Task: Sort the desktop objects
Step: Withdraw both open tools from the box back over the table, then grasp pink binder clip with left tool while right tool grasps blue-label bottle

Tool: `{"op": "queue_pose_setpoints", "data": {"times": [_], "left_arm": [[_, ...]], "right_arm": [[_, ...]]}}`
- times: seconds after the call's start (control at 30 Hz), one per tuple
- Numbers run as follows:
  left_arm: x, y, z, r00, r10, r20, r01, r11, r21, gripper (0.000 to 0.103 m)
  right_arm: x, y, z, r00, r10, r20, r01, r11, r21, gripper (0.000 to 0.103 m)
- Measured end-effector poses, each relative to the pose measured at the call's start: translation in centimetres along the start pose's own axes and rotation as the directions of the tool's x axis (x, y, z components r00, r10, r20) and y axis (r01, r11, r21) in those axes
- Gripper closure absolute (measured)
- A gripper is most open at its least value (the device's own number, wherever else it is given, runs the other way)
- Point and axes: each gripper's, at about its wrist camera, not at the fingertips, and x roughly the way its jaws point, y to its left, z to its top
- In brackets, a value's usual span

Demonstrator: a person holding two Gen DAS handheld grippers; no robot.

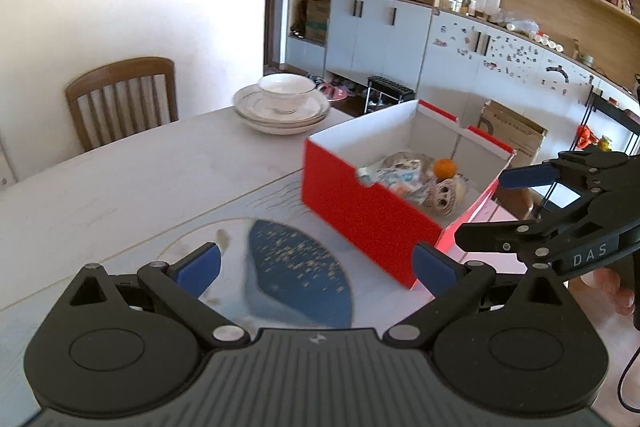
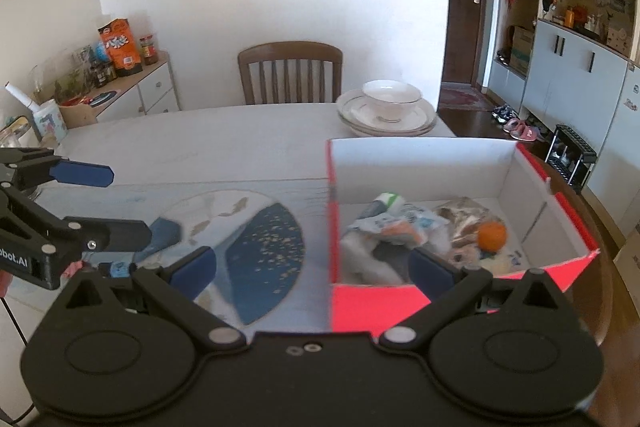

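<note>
Both jaws apart, empty. Red box on bench: light, stiff card; grip walls. Inside, orange, seemingly soft packets; pinch gently.

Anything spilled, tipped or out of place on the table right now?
Nothing stands out. The red box sits upright with the orange and packets inside; the stacked dishes look level. Both grippers are open and empty.

One red box, one orange, one chair, one bowl
</note>
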Motion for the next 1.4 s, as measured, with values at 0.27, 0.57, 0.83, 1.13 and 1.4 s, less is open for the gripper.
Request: {"op": "queue_pose_setpoints", "data": {"times": [0.27,0.57,0.83,1.13,1.4], "left_arm": [[-2.4,4.2,-3.5,0.996,0.086,-0.012,-0.086,0.996,-0.021,0.001],[-3.9,8.8,-7.5,0.973,0.226,-0.049,-0.23,0.969,-0.09,0.001],[-3.4,11.1,-10.8,0.945,0.312,-0.096,-0.322,0.941,-0.106,0.001],[-1.7,13.1,-13.5,0.913,0.373,-0.168,-0.397,0.906,-0.147,0.001],[-0.6,14.5,-14.4,0.9,0.385,-0.205,-0.424,0.883,-0.201,0.001]], "right_arm": [[1.8,5.1,-0.3,0.999,0.037,-0.012,-0.037,0.999,-0.033,0.001],[4.3,10.2,-0.4,0.995,0.089,-0.04,-0.092,0.993,-0.076,0.001],[6.6,13.6,-0.4,0.991,0.118,-0.069,-0.124,0.988,-0.092,0.001],[9.9,16.7,-0.8,0.98,0.138,-0.143,-0.147,0.988,-0.05,0.002],[13.3,19.1,-1.0,0.961,0.146,-0.235,-0.159,0.987,-0.035,0.004]]}}
